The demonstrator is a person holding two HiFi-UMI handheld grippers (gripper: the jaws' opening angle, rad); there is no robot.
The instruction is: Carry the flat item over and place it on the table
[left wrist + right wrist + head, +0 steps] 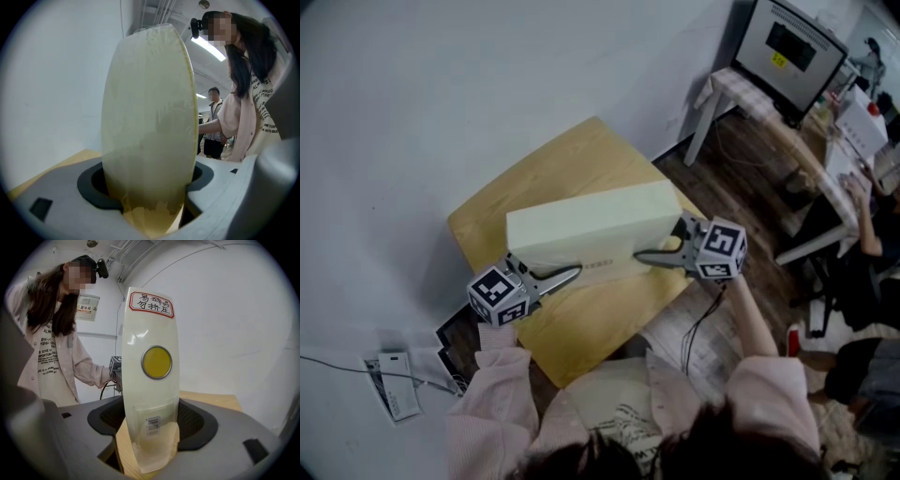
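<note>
A flat cream box [581,230] stands on its long edge over the small wooden table [591,323]; I cannot tell whether it touches the top. My left gripper [572,273] holds its near-left end and my right gripper [642,255] holds its right end. In the left gripper view the box [150,117] fills the gap of the left gripper [150,197], with the pads against both faces. In the right gripper view the box end [150,394] shows a yellow round sticker and a red-framed label, and the right gripper [152,427] clamps it. Wood shows just below the box.
A white wall runs along the table's far and left sides. Dark flat items and a small white device [394,394] lie on the floor at lower left. A desk with a monitor [787,47] and a seated person [862,225] are at the right. A cable [703,323] hangs by the table.
</note>
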